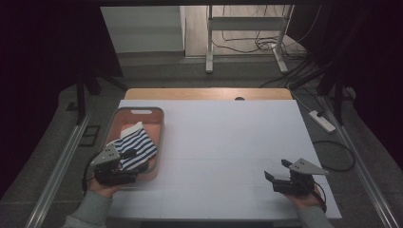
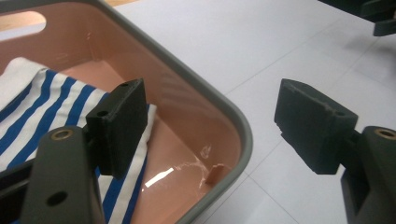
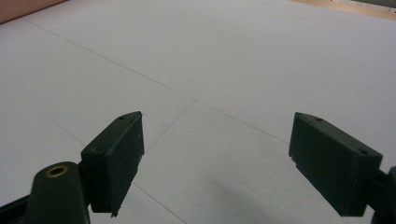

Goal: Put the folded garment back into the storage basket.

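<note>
A pink basket (image 1: 161, 127) with a grey rim stands at the table's left. Inside it lies a blue-and-white striped cloth (image 1: 138, 147) over something white. My left gripper (image 1: 124, 167) hovers at the basket's near right corner. In the left gripper view its jaws stand open and straddle the basket's rim (image 2: 233, 121); one jaw is inside, just above the striped cloth (image 2: 46, 107), the other is outside over the table. Nothing is pinched. My right gripper (image 1: 278, 170) rests at the table's near right, open and empty, seen over bare white surface as the right gripper (image 3: 215, 163).
The white table top (image 1: 228, 137) stretches wide between the two grippers. A wooden strip (image 1: 204, 93) edges its far side. Beyond it stand a metal frame (image 1: 247, 38) and floor cables. A rail (image 1: 62, 161) runs along the left side.
</note>
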A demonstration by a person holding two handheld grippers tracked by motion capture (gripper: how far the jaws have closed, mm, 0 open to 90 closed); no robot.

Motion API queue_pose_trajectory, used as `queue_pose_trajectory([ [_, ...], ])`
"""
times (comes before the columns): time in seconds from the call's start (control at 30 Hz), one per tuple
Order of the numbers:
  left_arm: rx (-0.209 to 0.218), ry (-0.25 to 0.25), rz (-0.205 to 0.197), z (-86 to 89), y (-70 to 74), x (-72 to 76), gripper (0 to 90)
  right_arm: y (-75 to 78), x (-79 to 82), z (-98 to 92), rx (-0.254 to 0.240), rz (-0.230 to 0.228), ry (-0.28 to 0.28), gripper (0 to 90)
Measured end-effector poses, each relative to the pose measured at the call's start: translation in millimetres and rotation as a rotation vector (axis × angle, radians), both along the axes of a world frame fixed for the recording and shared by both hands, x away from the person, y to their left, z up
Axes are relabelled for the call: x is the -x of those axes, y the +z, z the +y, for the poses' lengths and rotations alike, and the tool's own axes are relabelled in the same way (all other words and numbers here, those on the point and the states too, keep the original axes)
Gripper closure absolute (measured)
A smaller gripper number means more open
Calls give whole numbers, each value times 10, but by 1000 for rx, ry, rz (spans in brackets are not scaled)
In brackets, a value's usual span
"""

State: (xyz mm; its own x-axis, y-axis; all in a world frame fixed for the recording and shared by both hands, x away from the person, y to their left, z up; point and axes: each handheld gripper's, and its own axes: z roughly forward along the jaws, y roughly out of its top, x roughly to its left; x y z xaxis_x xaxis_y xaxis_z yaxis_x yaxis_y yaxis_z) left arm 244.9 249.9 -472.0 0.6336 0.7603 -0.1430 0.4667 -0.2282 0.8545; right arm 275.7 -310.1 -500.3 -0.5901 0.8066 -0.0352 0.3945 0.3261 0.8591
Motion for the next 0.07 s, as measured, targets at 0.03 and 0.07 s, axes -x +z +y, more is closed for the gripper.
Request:
queue_pose_trajectory([
  [0.03,2,1,2,5,-5,-1,259,2,2,0,0,-2,0,185],
  [0.07,1,0,3,5,-11,-2,259,5,5,0,0,-3,1,185],
])
